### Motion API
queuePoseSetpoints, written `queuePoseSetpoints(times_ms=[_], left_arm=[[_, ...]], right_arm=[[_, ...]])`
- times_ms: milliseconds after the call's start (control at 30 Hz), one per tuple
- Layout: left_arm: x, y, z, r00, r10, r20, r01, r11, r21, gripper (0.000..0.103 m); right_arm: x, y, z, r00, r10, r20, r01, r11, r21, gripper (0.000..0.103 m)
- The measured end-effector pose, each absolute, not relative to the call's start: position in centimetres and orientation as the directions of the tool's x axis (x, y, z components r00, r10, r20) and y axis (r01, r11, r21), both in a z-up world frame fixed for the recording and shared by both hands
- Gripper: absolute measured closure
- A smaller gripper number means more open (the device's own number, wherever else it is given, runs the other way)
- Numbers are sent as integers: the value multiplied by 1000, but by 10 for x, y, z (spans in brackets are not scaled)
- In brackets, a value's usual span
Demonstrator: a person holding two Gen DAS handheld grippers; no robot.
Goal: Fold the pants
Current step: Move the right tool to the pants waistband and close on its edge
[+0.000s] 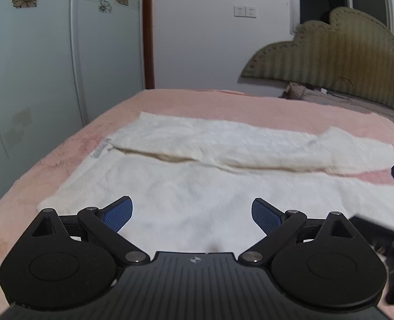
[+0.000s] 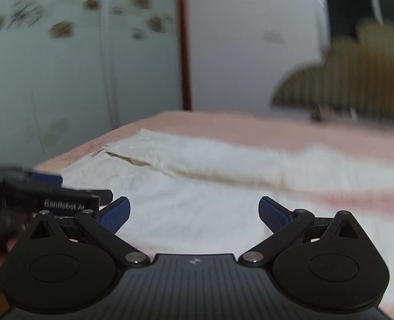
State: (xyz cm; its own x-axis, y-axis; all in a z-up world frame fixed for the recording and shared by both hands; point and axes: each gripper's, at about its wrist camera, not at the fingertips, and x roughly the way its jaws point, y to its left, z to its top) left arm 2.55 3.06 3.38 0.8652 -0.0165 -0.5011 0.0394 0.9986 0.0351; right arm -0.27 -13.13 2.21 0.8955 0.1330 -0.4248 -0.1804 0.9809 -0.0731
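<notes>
I count one pair of white pants point(image 1: 197, 165) spread flat on the pink bed cover point(image 1: 223, 104), both legs running toward the padded headboard point(image 1: 330, 53). My two grippers hover over the near leg: left gripper point(image 1: 191, 213) and right gripper point(image 2: 194, 212), each with fingers spread wide and empty. One marking reads "GenRobot.AI" on the left gripper's body point(image 2: 63, 204); two wall sockets point(image 1: 245, 11) sit left of the headboard.

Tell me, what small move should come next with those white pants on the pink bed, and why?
Probably lower the left hand-held gripper onto the near edge of the white pants and close. Both it and the right hand-held gripper are open and hold nothing, and the pants lie spread across the pink bed.
</notes>
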Motion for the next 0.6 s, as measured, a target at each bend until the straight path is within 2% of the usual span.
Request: queuePoseSetpoints(times_ms=[100,267,367,600], left_arm=[[52,35,34,872,29,-488,5,998,69,5],[100,46,22,864,117,-490,-64,990,124,5],[122,52,8,852,150,-502,-91,986,140,5],[146,63,-37,805,123,-580,-80,992,100,4]], right_arm=[[40,-123,18,873,105,-476,-213,960,-179,0],[115,-134,8,824,185,-536,-285,952,-110,0],[159,-139,4,804,250,-540,-337,939,-67,0],[272,-131,-5,791,272,-548,-391,914,-111,0]])
